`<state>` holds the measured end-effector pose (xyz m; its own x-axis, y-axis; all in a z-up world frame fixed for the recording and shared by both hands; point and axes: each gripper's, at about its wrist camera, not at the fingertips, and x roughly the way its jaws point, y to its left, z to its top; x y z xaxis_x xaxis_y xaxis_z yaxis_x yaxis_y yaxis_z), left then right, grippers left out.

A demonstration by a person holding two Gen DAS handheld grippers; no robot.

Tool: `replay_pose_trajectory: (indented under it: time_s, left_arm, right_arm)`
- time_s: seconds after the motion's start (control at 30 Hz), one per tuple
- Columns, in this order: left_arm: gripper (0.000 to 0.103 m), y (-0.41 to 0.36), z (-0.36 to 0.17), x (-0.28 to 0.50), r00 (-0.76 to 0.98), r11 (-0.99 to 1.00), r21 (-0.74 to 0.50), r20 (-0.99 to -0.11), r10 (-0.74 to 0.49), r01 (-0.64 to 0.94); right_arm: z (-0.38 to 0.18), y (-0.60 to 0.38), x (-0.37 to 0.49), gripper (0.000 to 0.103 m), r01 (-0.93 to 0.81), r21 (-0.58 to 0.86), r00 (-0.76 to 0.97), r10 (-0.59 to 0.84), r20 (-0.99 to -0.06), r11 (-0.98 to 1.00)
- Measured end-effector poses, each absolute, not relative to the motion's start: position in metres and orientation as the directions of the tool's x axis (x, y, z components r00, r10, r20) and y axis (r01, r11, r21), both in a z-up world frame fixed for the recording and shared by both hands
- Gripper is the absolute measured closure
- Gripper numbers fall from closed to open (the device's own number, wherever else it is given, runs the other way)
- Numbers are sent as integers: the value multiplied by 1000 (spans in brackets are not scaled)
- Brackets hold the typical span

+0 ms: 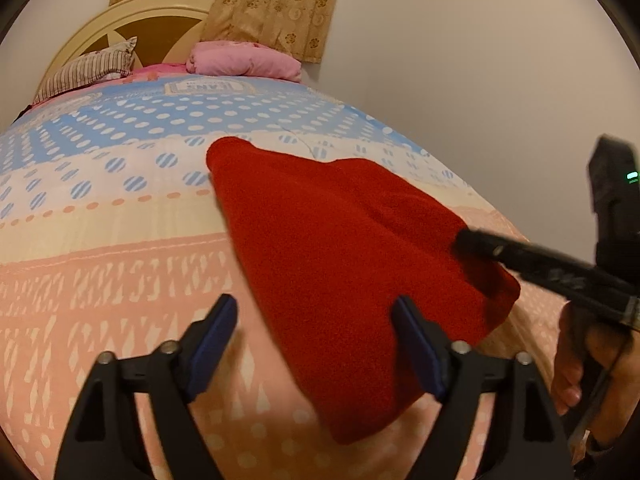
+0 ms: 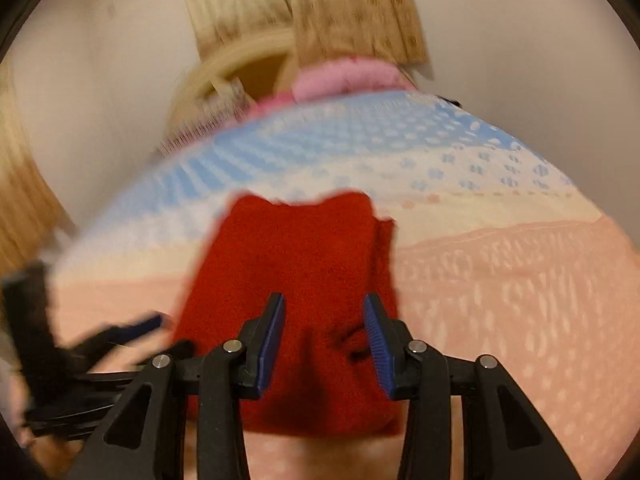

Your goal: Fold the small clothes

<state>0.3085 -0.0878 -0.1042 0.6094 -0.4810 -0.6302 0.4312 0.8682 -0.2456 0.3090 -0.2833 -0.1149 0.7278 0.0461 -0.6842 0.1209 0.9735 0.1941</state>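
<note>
Bedspread (image 1: 120, 264) label, mirrored, perhaps reads "JEANS" (image 1: 208, 87).

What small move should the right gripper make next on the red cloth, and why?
Probably close the right gripper on the red cloth. Its fingers stand apart over a raised ridge of fabric. The left gripper is wide open at the cloth's near edge, gripping nothing.

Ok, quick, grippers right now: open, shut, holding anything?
Left gripper: open, holding nothing, one finger over the red cloth.
Right gripper: open over the cloth, not clamped on it.
</note>
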Motion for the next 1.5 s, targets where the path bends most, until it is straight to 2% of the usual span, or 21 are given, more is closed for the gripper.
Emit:
replay_pose_trajectory:
  time_s: [0.1, 0.17, 0.33, 0.4, 0.47, 0.6, 0.77, 0.83, 0.93, 1.03, 1.4, 1.5]
  left_arm:
    - [14, -82, -110, 307, 596, 858, -277, -626, -503, 433]
    - [10, -81, -113, 308, 590, 854, -289, -626, -510, 432]
    - [7, -92, -117, 307, 587, 868, -234, -657, -473, 438]
    - [4, -92, -118, 306, 588, 871, -222, -662, -465, 438]
    - [3, -91, -119, 306, 585, 872, -226, -666, -463, 433]
    - [0, -92, -121, 306, 579, 875, -226, -675, -457, 427]
    - [0, -97, -122, 306, 567, 872, -210, -689, -452, 442]
    - [0, -97, -122, 306, 567, 873, -209, -689, -452, 441]
    - [0, -97, -122, 305, 571, 873, -215, -684, -454, 437]
    - [0, -95, -122, 306, 565, 871, -230, -683, -463, 435]
    - [0, -96, -123, 304, 564, 874, -226, -688, -456, 431]
    - [0, -96, -124, 305, 562, 875, -223, -693, -453, 430]
  right_arm:
    - [-135, -293, 301, 79, 146, 224, 689, 64, -722, 964]
    - [-138, -287, 285, 84, 125, 172, 688, 40, -725, 977]
    - [-142, -286, 280, 84, 105, 122, 695, 15, -719, 987]
    - [-136, -291, 287, 79, 101, 143, 701, 32, -713, 985]
    - [-126, -295, 293, 59, 118, 145, 710, 19, -704, 982]
    - [-100, -299, 309, 59, 129, 116, 749, -20, -662, 985]
    - [-81, -284, 345, 59, -45, 205, 764, 166, -624, 978]
    - [-86, -275, 362, 59, -98, 219, 728, 220, -650, 971]
    - [-109, -271, 384, 59, -69, 159, 659, 165, -734, 985]
    - [-128, -283, 387, 60, -28, 185, 635, 161, -756, 982]
    - [-142, -305, 360, 64, -44, 314, 719, 249, -649, 948]
    - [-147, -315, 358, 77, -20, 361, 732, 260, -629, 932]
